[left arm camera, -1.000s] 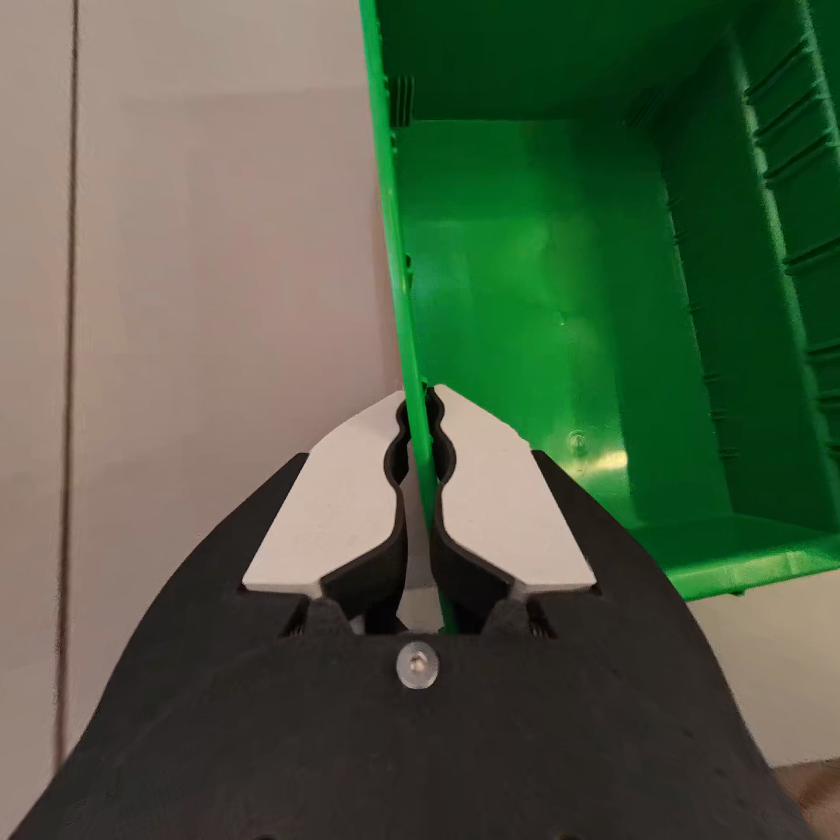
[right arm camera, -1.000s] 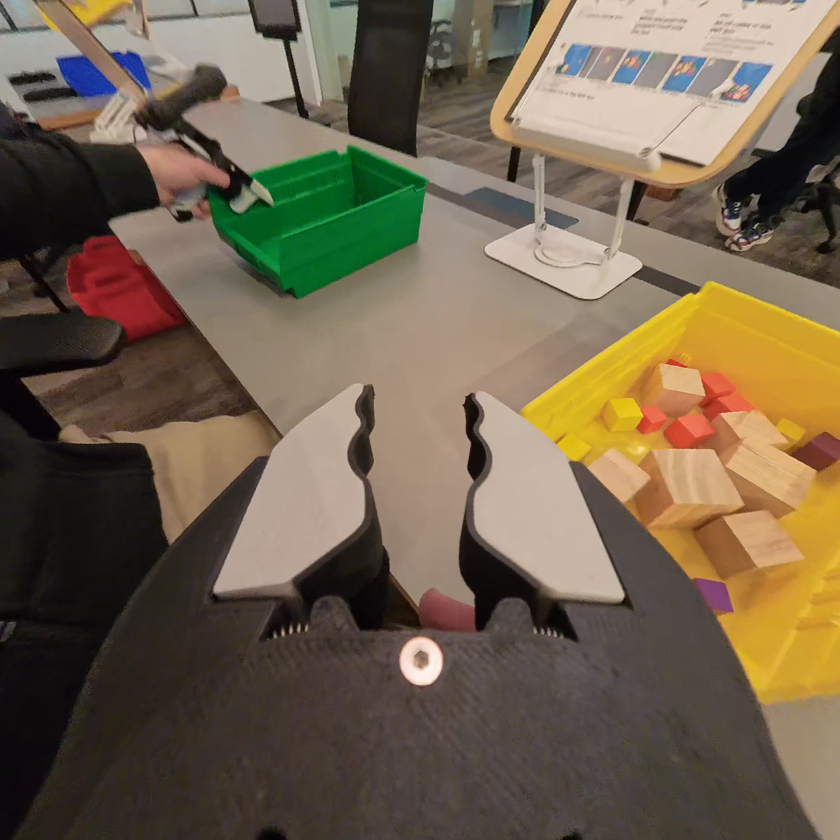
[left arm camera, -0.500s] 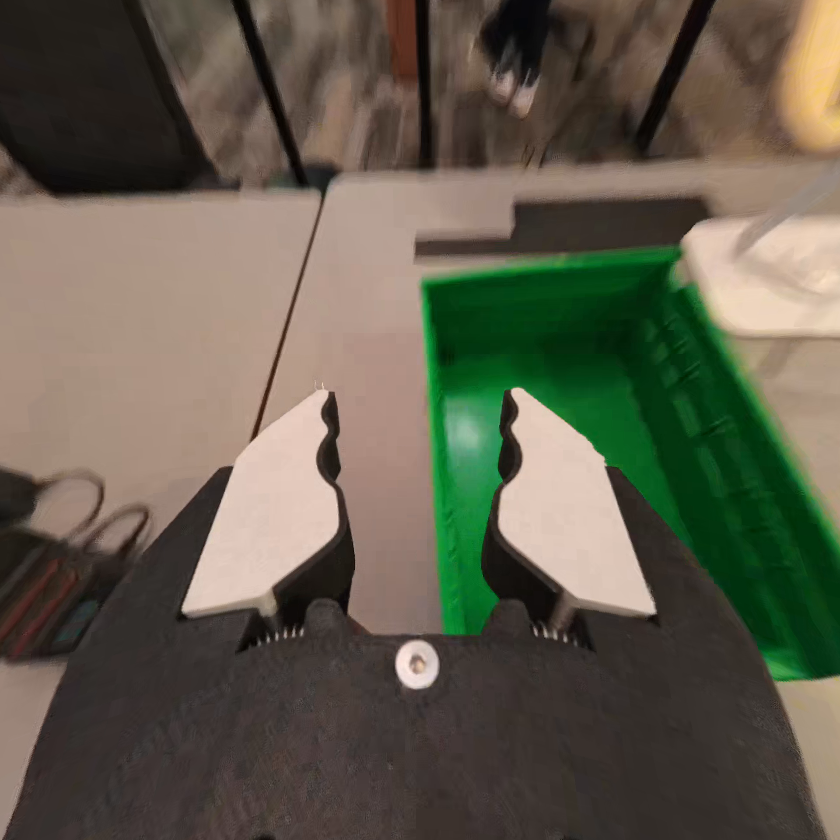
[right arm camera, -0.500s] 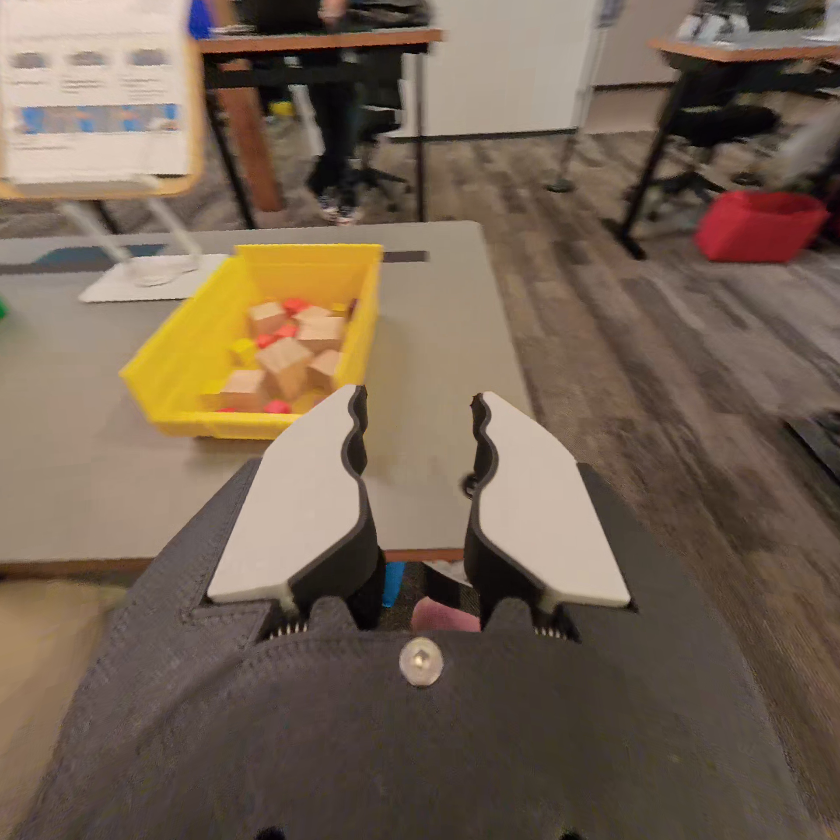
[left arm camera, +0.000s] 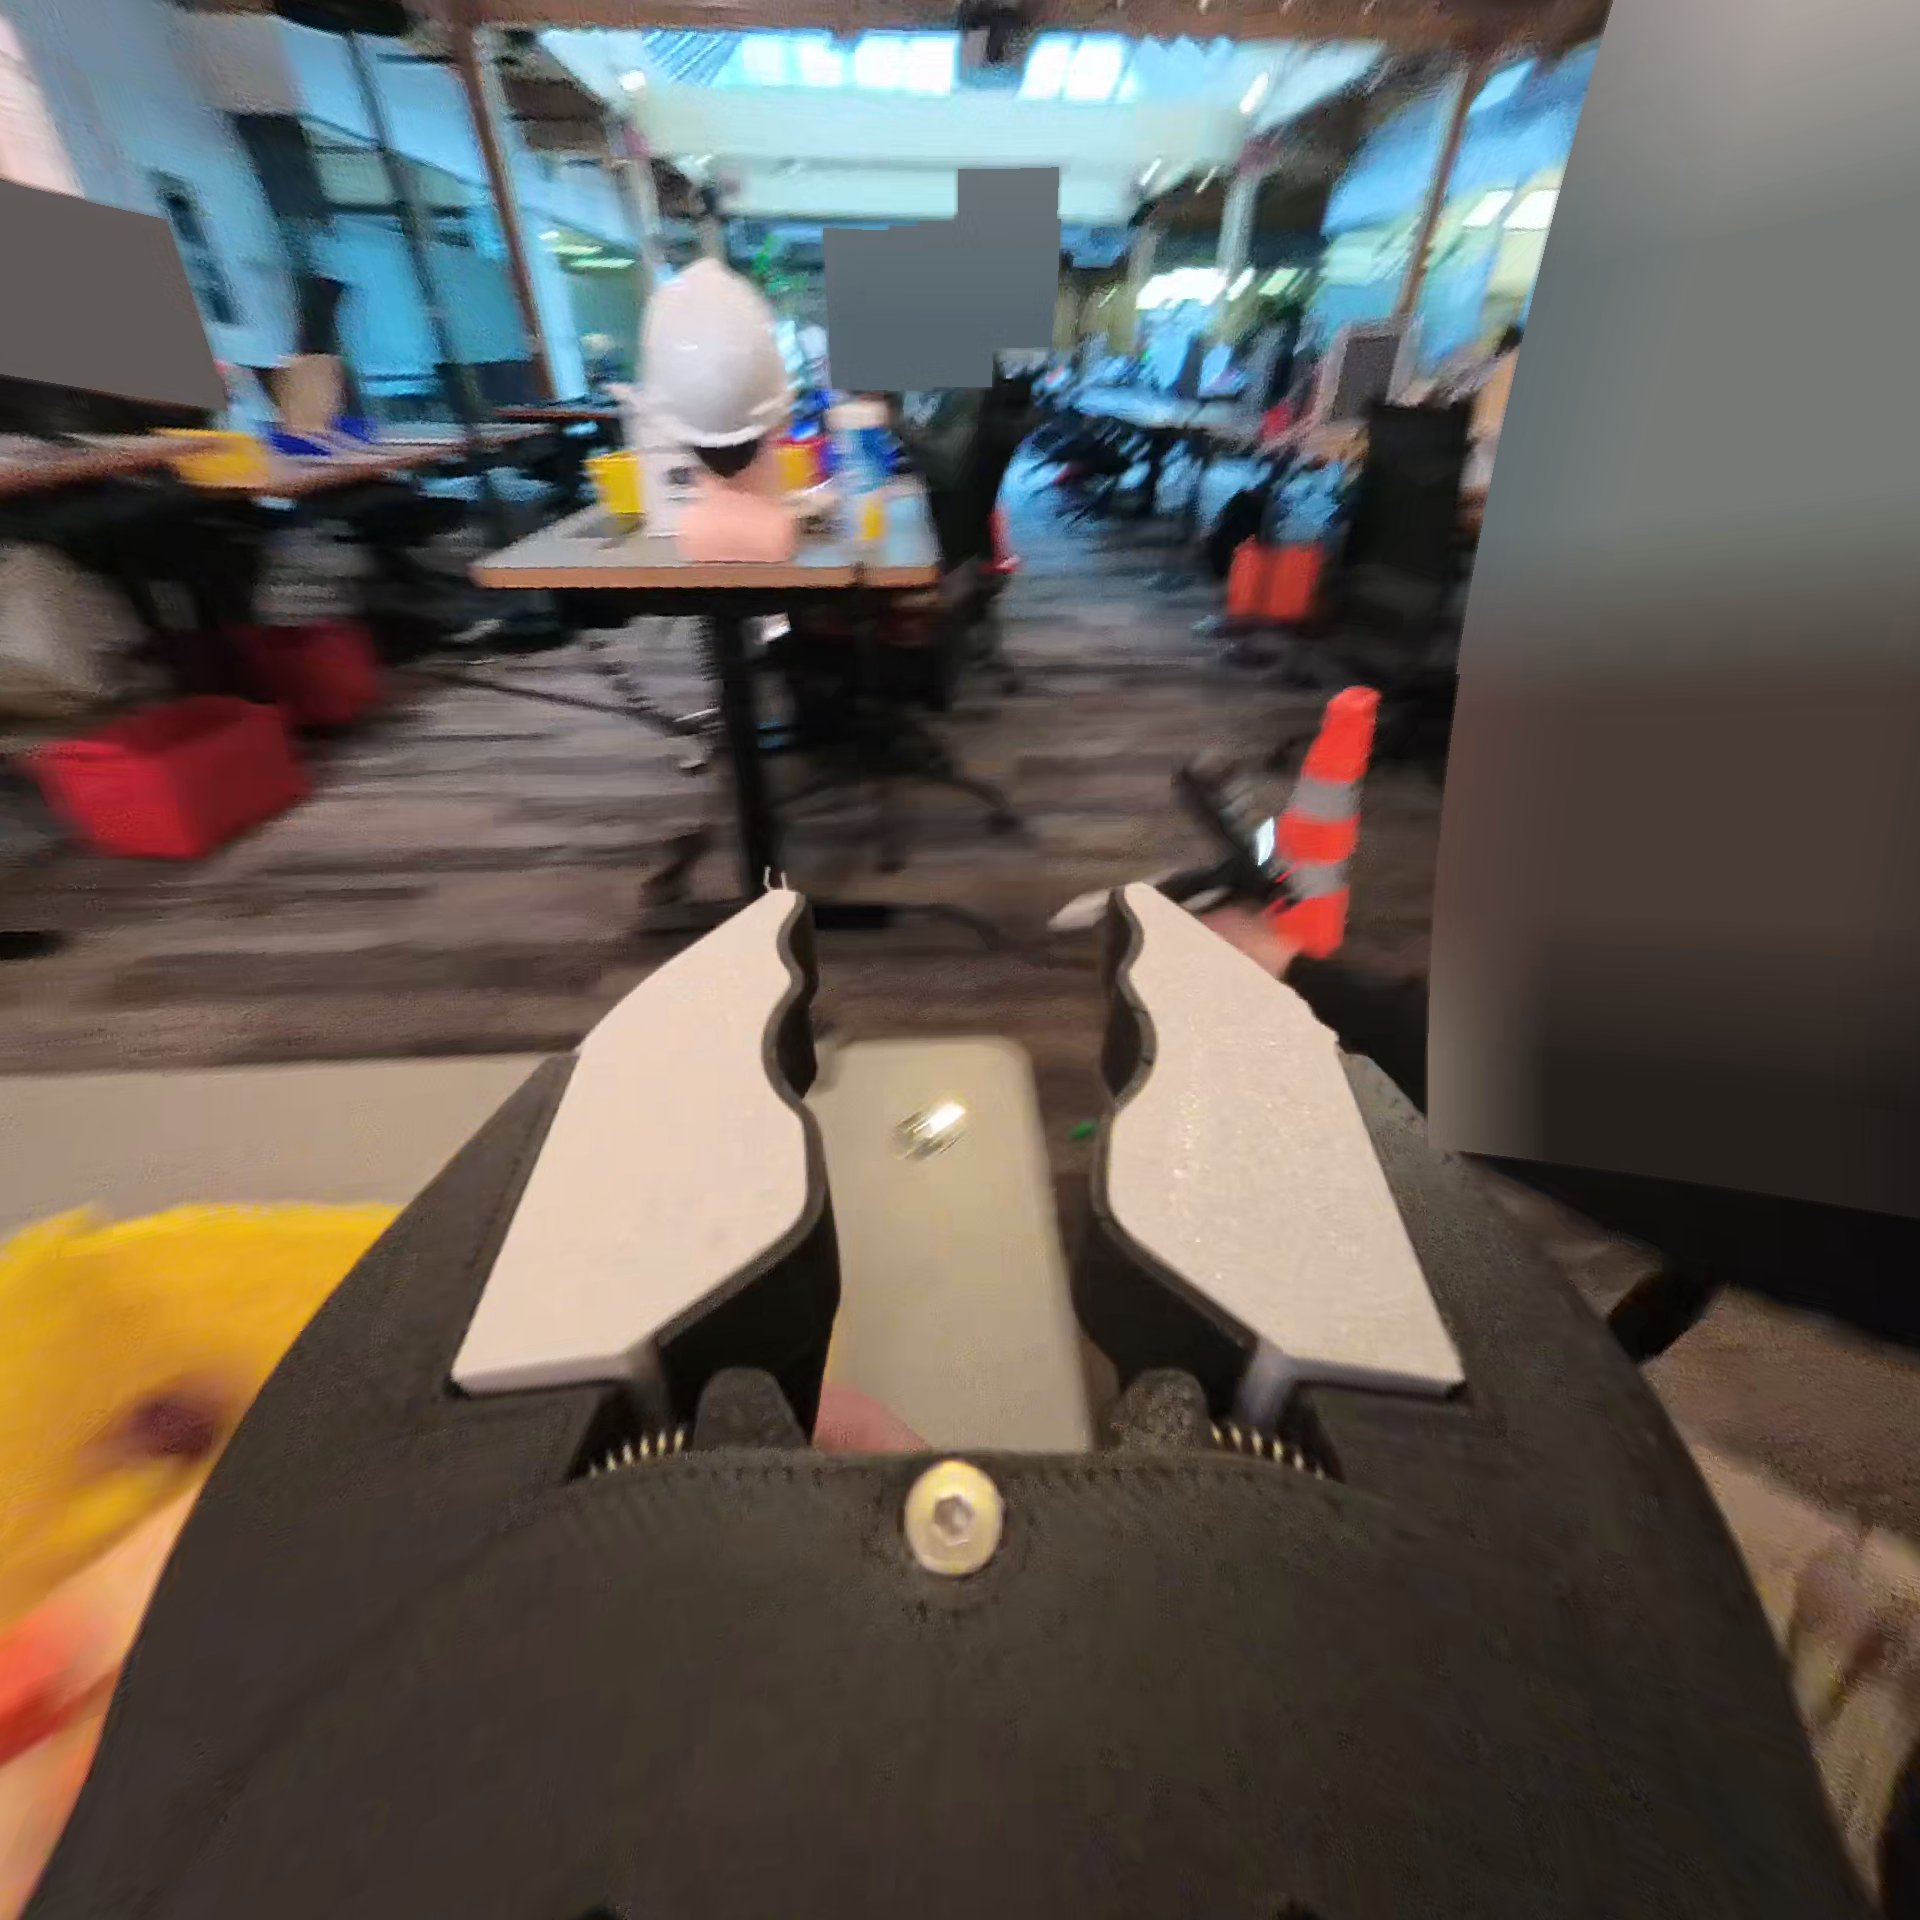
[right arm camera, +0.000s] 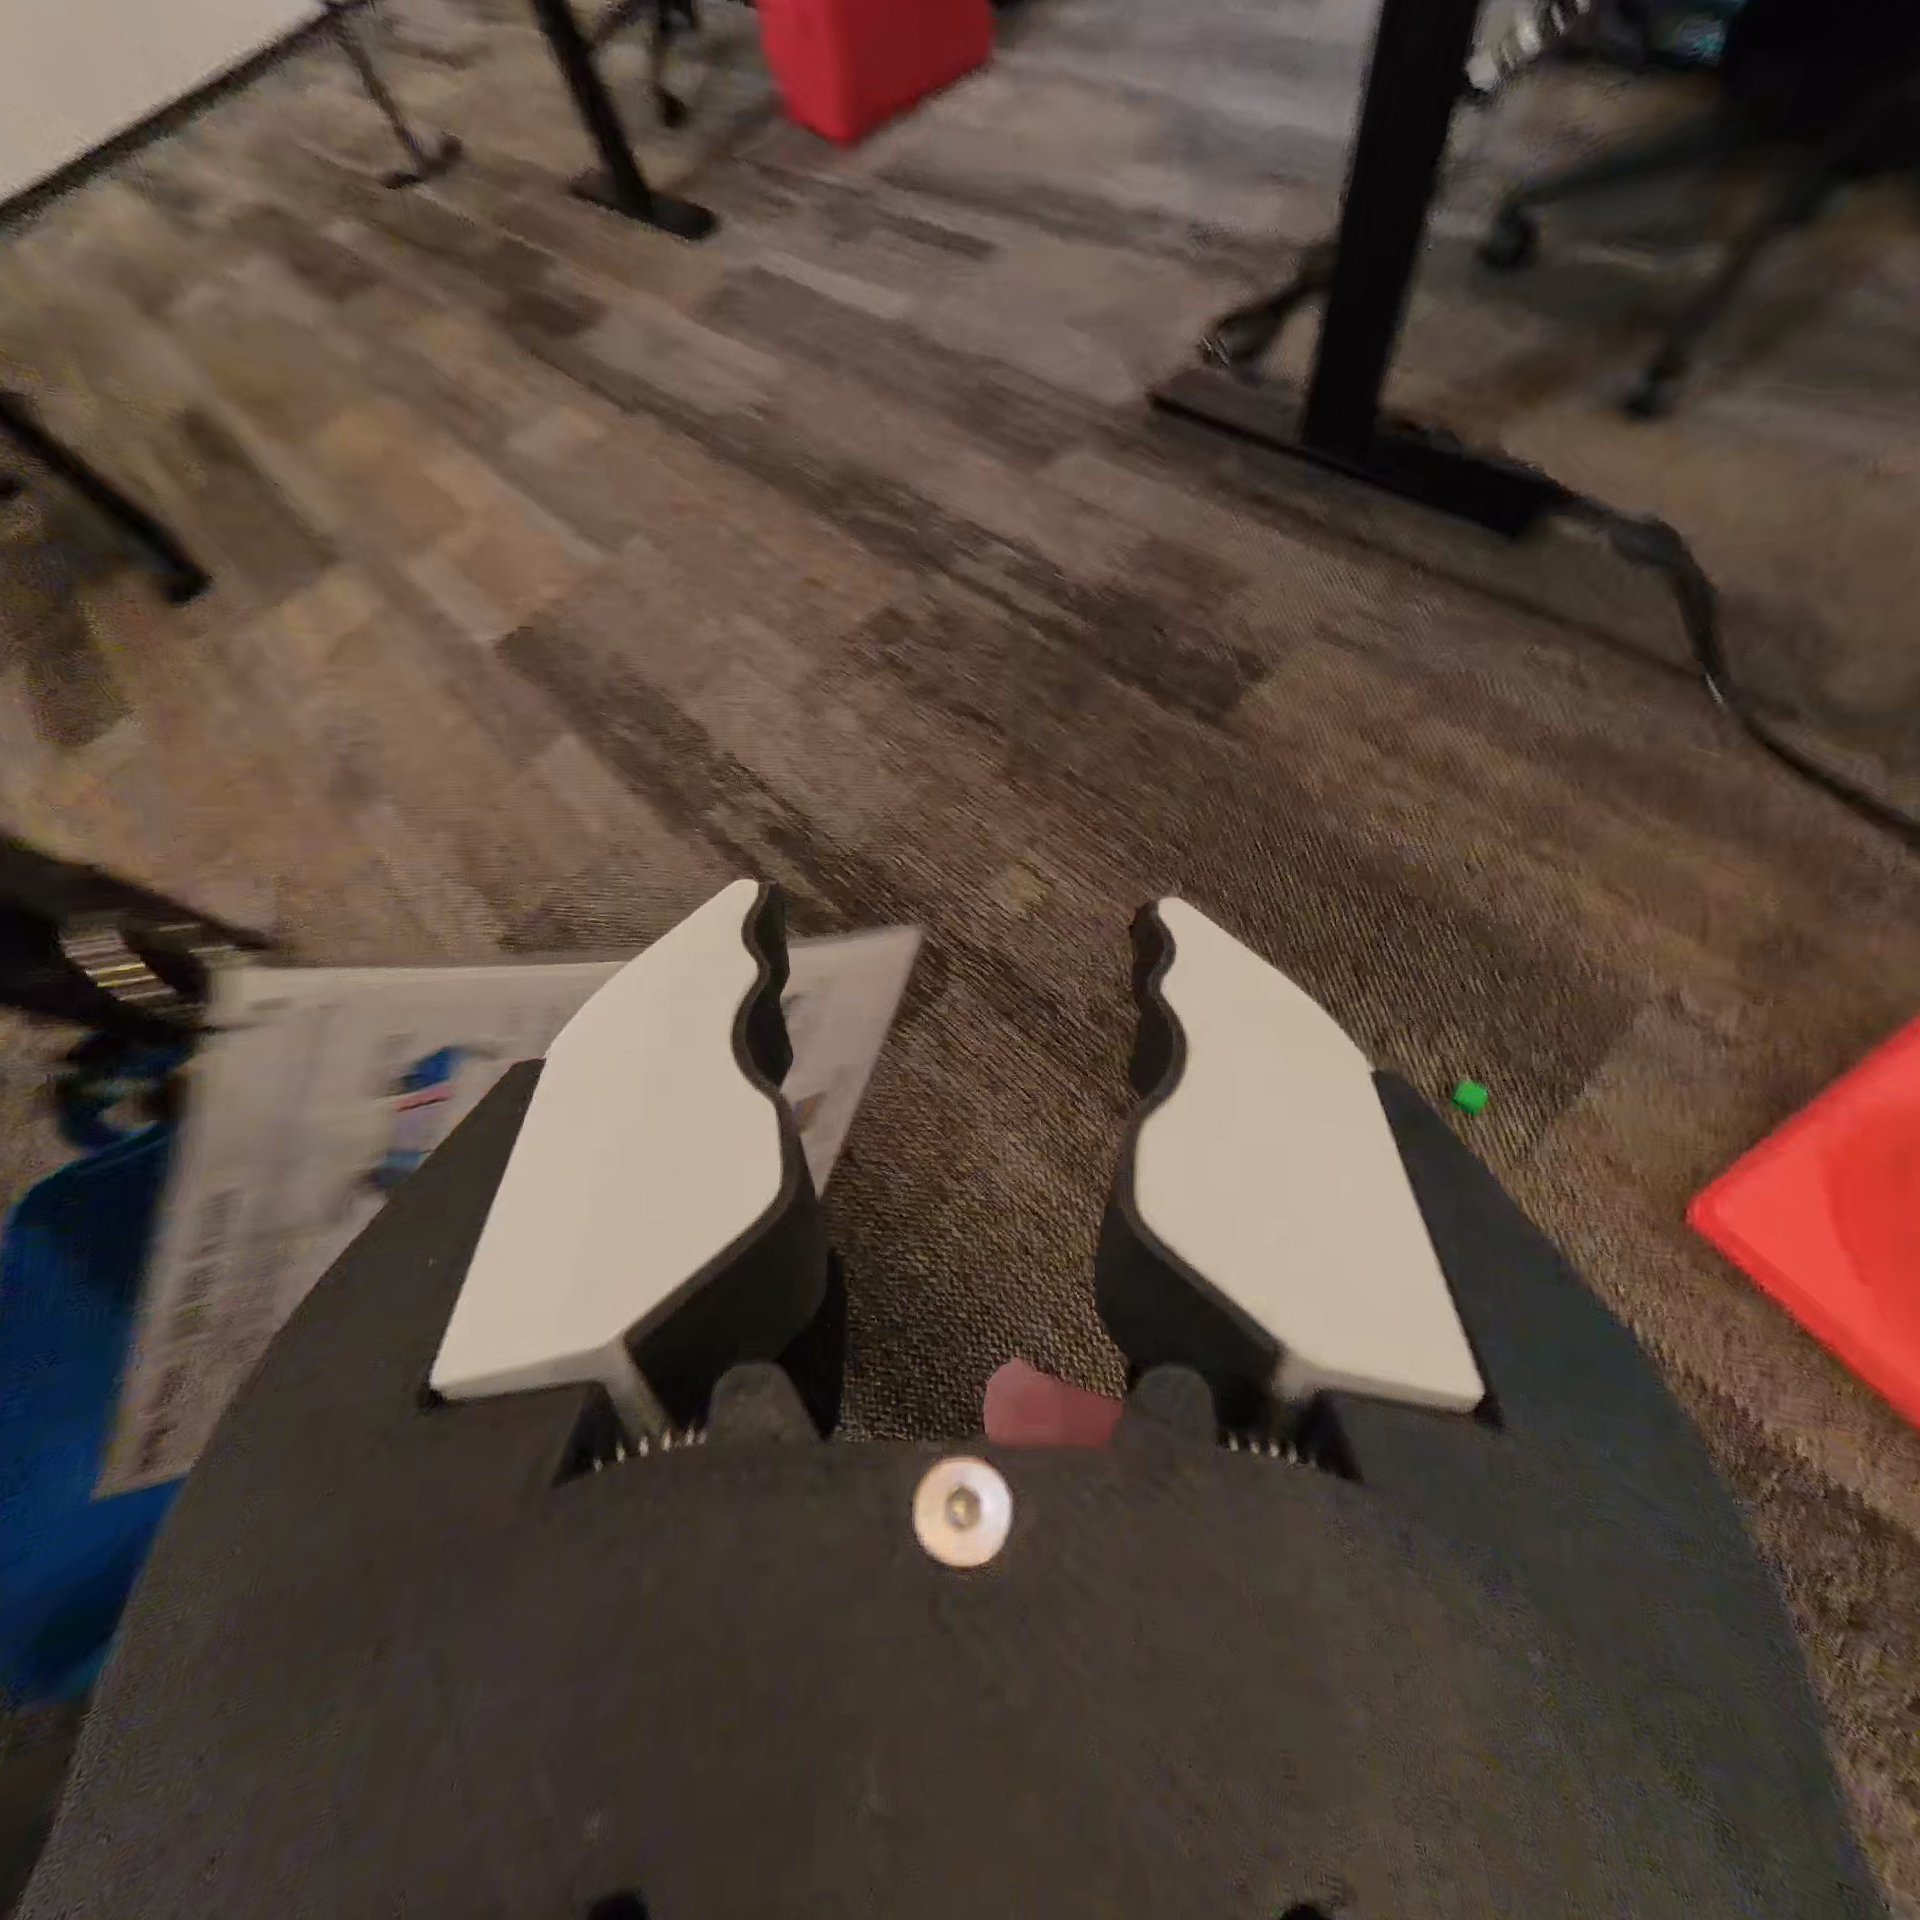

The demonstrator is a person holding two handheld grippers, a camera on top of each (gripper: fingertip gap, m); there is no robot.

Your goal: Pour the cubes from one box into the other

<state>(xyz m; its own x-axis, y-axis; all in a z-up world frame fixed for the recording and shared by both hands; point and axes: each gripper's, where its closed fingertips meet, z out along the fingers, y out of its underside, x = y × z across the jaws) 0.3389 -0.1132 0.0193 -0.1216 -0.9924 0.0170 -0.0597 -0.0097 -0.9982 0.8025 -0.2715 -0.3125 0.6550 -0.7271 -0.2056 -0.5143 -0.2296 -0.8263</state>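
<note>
Both the left hand-held gripper (left arm camera: 956,925) and right hand-held gripper (right arm camera: 956,914) are released, empty, aimed off the surface. A blurred yellow box (left arm camera: 156,1340) sits at 8 o'clock. Pouring looks finished; next likely resting.

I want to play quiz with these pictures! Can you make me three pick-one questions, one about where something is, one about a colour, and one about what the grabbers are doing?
1. Where does the tiny green cube lie?
A. on the carpet
B. in a box
C. between gripper fingers

2. What colour is the box at the lower left of the left wrist view?
A. purple
B. yellow
C. white

3. How do the left gripper and the right gripper stand?
A. both shut on a box
B. one open, one shut
C. both open and empty

Answers:
1 A, it sits alone on the carpet, to the right of the right gripper.
2 B, the blurred box is bright yellow.
3 C, each shows a wide gap between its fingers with nothing gripped.
</note>
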